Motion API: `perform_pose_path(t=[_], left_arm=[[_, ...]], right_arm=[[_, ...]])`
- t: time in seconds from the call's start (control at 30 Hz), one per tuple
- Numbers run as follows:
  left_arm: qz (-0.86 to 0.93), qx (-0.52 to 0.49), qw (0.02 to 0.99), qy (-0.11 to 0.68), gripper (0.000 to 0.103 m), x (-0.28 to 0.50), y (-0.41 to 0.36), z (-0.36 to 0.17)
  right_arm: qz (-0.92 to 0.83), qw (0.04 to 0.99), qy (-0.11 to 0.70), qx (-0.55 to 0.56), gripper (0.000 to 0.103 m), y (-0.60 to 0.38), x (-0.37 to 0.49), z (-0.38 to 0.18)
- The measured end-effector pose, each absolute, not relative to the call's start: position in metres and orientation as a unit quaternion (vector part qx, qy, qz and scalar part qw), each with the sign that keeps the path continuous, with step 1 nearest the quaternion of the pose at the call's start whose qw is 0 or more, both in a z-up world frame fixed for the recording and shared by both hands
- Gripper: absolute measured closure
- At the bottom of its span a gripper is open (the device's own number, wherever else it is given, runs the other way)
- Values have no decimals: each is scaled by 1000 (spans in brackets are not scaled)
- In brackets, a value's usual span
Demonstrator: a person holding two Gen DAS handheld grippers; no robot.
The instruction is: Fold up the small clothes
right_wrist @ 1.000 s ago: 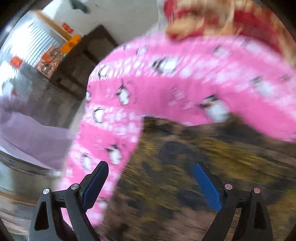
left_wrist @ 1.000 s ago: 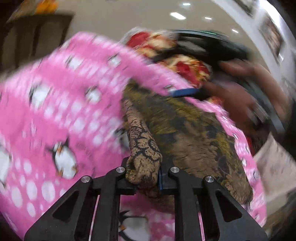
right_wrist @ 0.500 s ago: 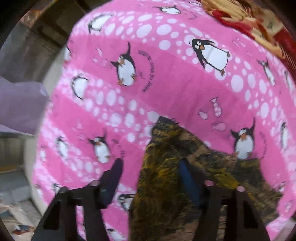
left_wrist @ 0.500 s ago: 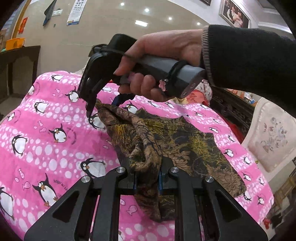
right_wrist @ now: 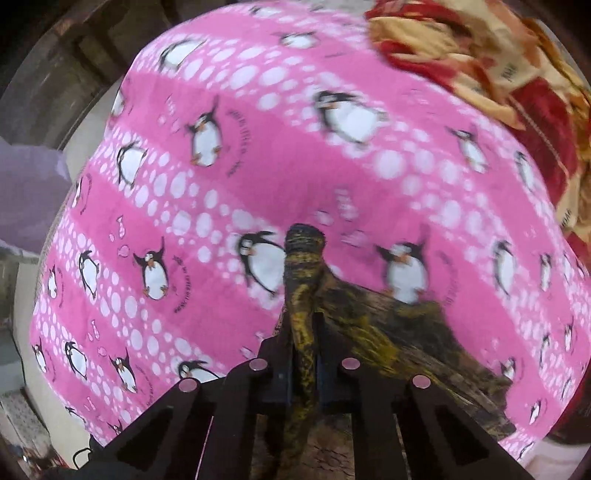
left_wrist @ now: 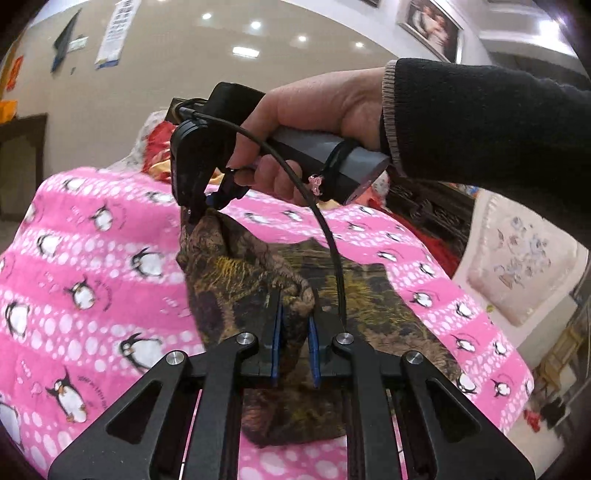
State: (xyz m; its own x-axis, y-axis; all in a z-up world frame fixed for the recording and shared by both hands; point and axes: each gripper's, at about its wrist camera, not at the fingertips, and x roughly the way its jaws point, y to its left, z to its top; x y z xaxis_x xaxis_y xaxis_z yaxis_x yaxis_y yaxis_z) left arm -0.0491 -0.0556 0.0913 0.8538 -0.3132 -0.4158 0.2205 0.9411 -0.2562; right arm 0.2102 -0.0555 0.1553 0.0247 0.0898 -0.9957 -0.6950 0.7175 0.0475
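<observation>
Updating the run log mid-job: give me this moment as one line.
left gripper: shut on brown patterned garment | right gripper: jaws just closed on garment corner | surface: pink penguin blanket

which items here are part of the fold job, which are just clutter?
In the job:
- brown and gold patterned garment, lifted at two spots
- left gripper, shut on it
- right gripper, jaws just closed on a bunched edge
- pink penguin blanket, the work surface

Lying about:
- red and cream floral bedding
- embroidered white cushion
- framed picture on the wall

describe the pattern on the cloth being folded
Dark brown garment with a yellow-gold floral print, clearest in the left wrist view.
</observation>
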Motion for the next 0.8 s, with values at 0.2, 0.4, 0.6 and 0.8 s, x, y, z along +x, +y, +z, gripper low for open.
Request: perform_pose_path(t=[0.2,0.4,0.6,0.8], left_arm=[[-135,-66,957,247,92,-40,-79,80],[-109,-20,963,245,92,-51,-91,70],[-61,18,965,256,90,-55,-85,50],[-61,4,966,251,96,-53,-80,53]], right_arm=[[286,698,631,-178,98,-142,239,181],[292,712,627,-118,99,-162,238,162],[312,708,625,-103,99,-143,230,144],[360,676,640,-58,99,-134,227,135]])
